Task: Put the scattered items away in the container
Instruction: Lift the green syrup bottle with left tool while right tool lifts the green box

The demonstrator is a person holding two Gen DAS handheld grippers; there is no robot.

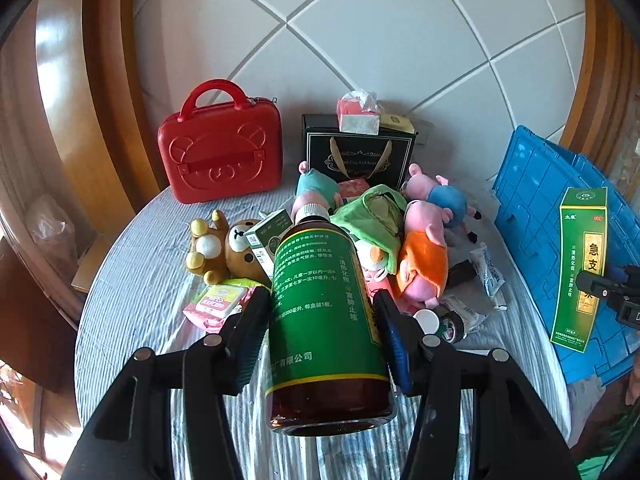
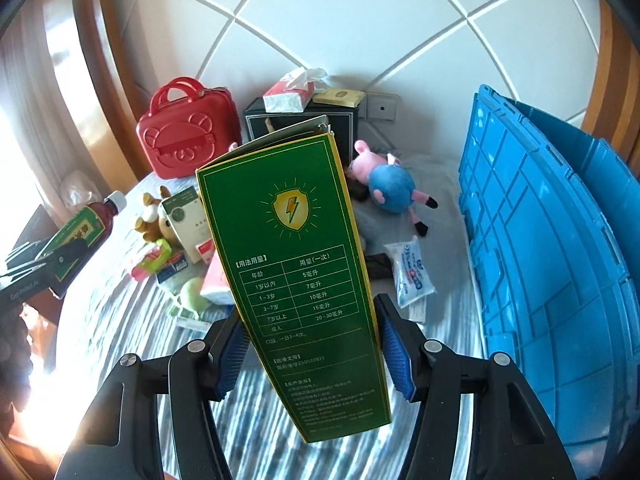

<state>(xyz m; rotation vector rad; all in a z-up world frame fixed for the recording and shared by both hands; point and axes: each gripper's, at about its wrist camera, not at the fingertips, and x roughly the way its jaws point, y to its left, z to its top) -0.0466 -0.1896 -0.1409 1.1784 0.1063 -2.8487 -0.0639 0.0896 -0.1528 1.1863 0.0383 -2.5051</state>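
While L tongs (image 1: 320, 312) grip bottle (image 1: 324, 320), R tongs (image 2: 310, 344) grip box (image 2: 296, 272)

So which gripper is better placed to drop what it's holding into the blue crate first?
The right gripper, probably. It holds the green box with the blue crate right beside it. The left gripper, holding the brown bottle, sits across the toy pile from the crate.

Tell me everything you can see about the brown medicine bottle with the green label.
The brown translucent medicine bottle with a green label has a white ribbed screw cap, still on, and Chinese print in white and yellow. It looks like plastic or glass holding dark liquid. The left claw grips its labelled body between blue-padded fingers, holding it above the striped bedcover, cap pointing away toward the toy pile.
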